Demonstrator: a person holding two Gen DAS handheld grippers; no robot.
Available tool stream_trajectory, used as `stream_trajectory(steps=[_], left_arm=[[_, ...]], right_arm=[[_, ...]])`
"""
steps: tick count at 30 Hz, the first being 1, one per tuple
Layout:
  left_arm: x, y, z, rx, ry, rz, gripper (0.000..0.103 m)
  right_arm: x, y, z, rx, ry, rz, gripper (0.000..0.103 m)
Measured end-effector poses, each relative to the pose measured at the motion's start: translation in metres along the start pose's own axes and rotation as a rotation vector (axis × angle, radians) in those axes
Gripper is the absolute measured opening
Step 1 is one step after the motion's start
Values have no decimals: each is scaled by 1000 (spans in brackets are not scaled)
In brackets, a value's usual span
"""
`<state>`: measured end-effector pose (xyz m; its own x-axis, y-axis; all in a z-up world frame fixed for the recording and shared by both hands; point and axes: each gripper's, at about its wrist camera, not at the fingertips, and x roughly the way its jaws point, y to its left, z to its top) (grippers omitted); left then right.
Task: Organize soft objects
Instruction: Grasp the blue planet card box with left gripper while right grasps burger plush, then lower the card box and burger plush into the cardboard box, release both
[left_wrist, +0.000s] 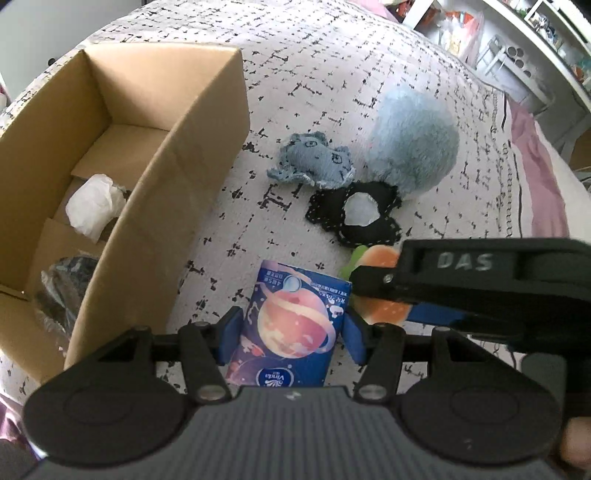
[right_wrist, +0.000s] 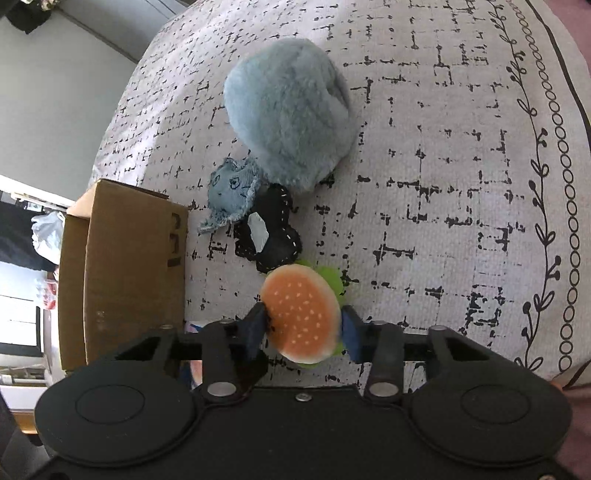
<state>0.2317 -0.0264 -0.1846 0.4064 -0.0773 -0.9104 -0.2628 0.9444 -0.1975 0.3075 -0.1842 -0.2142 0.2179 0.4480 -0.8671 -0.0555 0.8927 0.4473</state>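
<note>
The left tool clamped the blue tissue pack by its sides, the cardboard box open just to its left for stowing. The right tool pinched the burger plush across its bun; other soft toys lay ahead on the bed

The box is matt brown cardboard. Beside it lie a glossy printed tissue pack, a frayed denim toy, a fluffy blue plush ball and a smooth burger toy. The bed cover is coarse woven cloth.
</note>
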Motion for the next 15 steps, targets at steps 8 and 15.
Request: stream_trajectory(steps=[8,15], left_arm=[[-27,0,2,-14,-39,-38,56],[-56,8,1,-11,-75,-76,56]], right_arm=[[-31,8,-10,-21,-64,35,31],[-68,16,-22,-48,-147,8,31]])
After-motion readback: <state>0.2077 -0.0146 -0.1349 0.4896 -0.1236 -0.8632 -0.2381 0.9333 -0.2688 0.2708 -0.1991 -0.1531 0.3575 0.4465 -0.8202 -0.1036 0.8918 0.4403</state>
